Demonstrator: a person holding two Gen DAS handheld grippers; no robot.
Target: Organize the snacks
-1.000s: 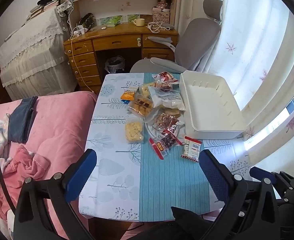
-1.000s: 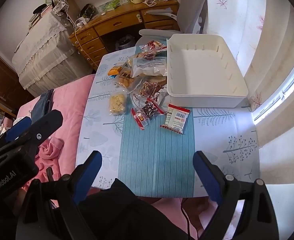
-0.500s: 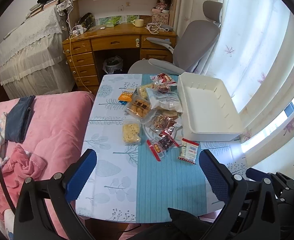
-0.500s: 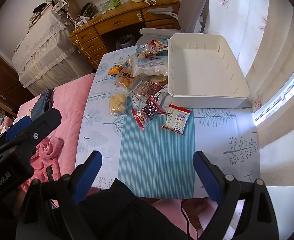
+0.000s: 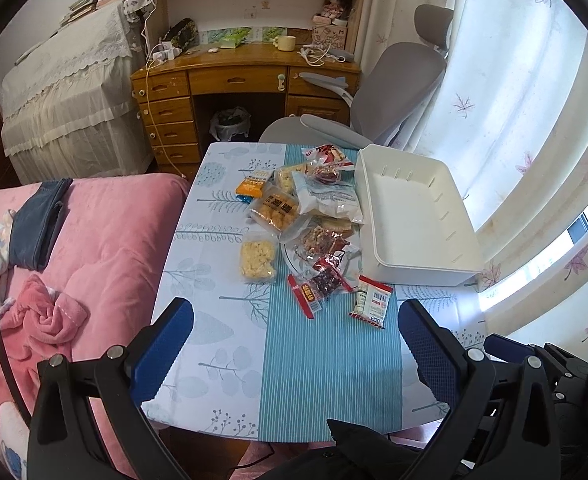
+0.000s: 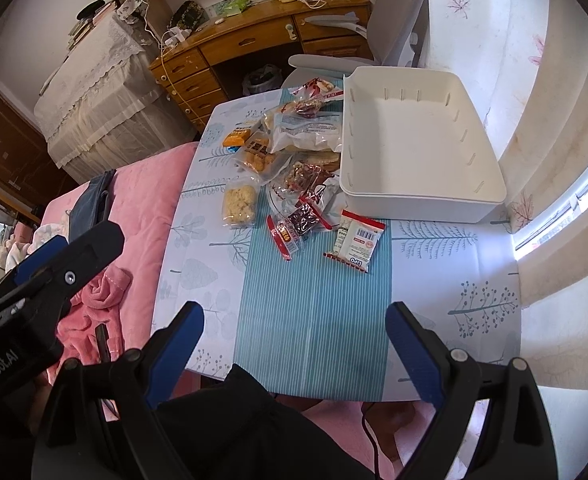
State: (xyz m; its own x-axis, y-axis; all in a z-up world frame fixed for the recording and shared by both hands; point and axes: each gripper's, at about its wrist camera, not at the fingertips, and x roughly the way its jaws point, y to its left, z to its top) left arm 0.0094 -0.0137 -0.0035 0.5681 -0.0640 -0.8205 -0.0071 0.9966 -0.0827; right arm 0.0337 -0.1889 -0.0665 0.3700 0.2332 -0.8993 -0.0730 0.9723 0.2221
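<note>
A pile of snack packets [image 5: 314,216] [image 6: 294,152] lies on the small table's far middle. A white empty bin [image 5: 410,216] [image 6: 414,148] stands to its right. A white and red packet [image 5: 372,300] [image 6: 354,240] lies nearest, in front of the bin. A yellow cracker packet [image 5: 257,258] [image 6: 238,204] lies at the pile's left. My left gripper [image 5: 294,344] is open and empty above the table's near edge. My right gripper [image 6: 296,344] is open and empty, also over the near edge.
The table [image 5: 326,360] has a blue striped runner. A pink bed [image 5: 93,240] is on the left. A grey chair [image 5: 374,96] and a wooden desk [image 5: 237,80] stand behind the table. Curtains [image 5: 514,120] hang on the right.
Both grippers have drawn back and up a little from the table, so the snacks look smaller and farther. Nothing on the table has moved.
</note>
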